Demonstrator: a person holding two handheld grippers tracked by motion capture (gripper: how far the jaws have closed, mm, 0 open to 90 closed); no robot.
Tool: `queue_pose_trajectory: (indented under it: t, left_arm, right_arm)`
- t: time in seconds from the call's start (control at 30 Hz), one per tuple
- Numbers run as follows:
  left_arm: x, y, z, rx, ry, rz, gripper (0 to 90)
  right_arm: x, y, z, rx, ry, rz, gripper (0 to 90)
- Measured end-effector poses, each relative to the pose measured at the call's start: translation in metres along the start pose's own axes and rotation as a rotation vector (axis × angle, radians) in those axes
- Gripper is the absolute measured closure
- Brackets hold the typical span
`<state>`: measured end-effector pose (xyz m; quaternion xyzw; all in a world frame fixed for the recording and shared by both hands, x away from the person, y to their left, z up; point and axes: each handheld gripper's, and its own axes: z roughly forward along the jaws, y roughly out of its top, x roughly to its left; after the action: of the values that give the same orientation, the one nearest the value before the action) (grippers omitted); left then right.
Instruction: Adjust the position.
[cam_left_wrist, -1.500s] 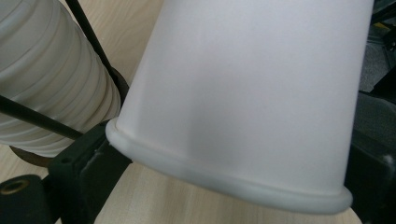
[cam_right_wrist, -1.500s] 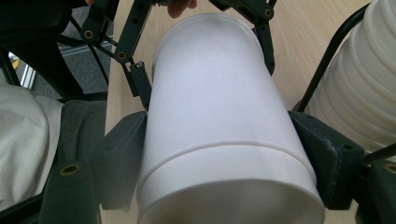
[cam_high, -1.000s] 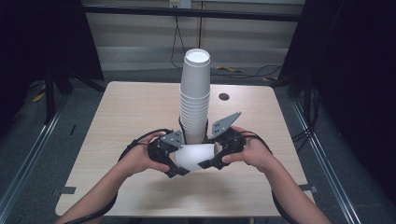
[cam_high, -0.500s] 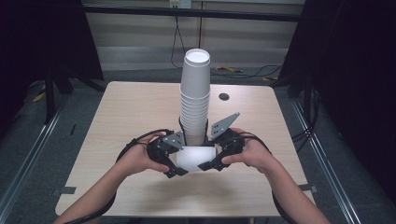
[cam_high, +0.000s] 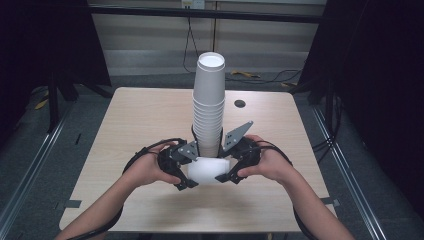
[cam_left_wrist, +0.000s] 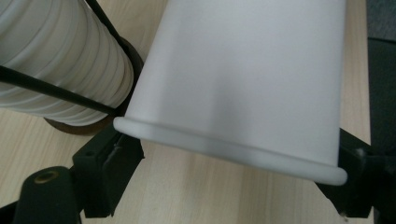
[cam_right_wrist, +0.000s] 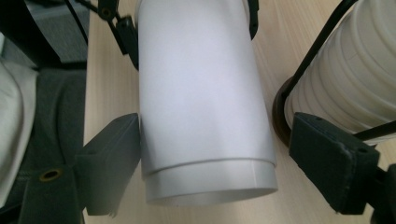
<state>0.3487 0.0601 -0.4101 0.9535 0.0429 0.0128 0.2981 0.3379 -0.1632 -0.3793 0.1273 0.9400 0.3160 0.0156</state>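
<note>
High view: white paper cup (cam_high: 209, 170) lies sideways between left gripper (cam_high: 186, 174) and right gripper (cam_high: 227, 172), just in front of cup stack (cam_high: 209, 107) on table (cam_high: 140, 120).
Left gripper view: jaws just closed, clamping cup's rim end (cam_left_wrist: 233, 149).
Right gripper view: one jaw touches the cup's base end (cam_right_wrist: 205, 182), other stands clear, no clamp.

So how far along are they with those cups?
Done: a tall stack stands mid-table. In hand: one cup lies sideways in front of it, the left gripper shut on its rim end, the right gripper around its base, one pad off the wall. Left: that cup is not on the stack; probably it goes there next.
</note>
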Motion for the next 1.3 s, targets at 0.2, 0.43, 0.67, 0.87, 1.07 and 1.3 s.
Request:
queue_pose_trajectory:
  t: [0.2, 0.43, 0.67, 0.87, 1.07, 1.3]
  left_arm:
    - [-0.002, 0.006, 0.003, 0.049, 0.005, 0.001, 15.6]
    - [-0.003, 0.012, 0.004, 0.08, 0.003, -0.008, 15.6]
    - [-0.003, 0.013, 0.004, 0.083, 0.004, -0.017, 15.6]
    - [-0.004, 0.013, 0.008, 0.073, 0.004, -0.053, 15.6]
    - [-0.003, 0.016, 0.008, 0.109, -0.002, -0.022, 15.6]
    - [-0.007, 0.017, 0.01, 0.081, -0.007, -0.063, 15.6]
  right_arm:
    - [0.006, 0.009, 0.004, 0.096, -0.033, -0.058, 17.4]
    - [0.011, 0.02, 0.01, 0.194, -0.023, -0.064, 17.3]
    - [0.013, 0.023, 0.012, 0.239, -0.019, -0.061, 17.5]
    - [0.013, 0.025, 0.011, 0.244, -0.013, -0.088, 17.5]
    - [0.014, 0.026, 0.013, 0.266, -0.009, -0.095, 17.9]
    - [0.015, 0.026, 0.018, 0.299, -0.01, -0.117, 20.4]
